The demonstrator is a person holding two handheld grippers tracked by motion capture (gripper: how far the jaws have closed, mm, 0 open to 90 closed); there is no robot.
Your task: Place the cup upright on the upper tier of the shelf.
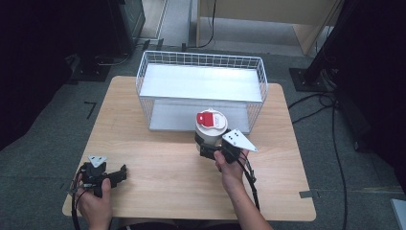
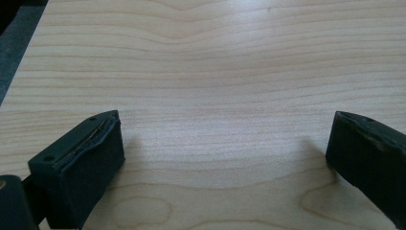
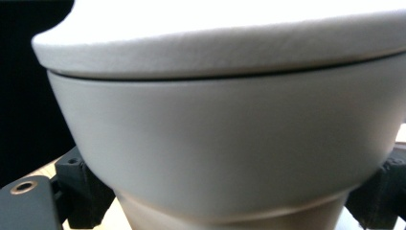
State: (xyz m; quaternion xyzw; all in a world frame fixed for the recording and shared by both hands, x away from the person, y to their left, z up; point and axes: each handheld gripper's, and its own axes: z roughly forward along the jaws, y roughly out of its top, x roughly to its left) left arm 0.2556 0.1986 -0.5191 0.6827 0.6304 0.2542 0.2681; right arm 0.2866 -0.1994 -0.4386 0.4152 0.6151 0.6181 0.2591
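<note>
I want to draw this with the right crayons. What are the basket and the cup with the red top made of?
The basket looks like thin metal wire coated white: an open grid you can see through. The cup, clamped in the right gripper, seems plastic, with a smooth matte pale wall and a white lid; its red top looks like plastic too.

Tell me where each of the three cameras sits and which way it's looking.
High view: above the person's side, looking forward and down on the table, wire basket, both hands and tools.
Left gripper view: on the left tool, facing bare tabletop between open jaws.
Right gripper view: on the right tool, tight against the white jar.
Shared: jar, in high and right views.
</note>
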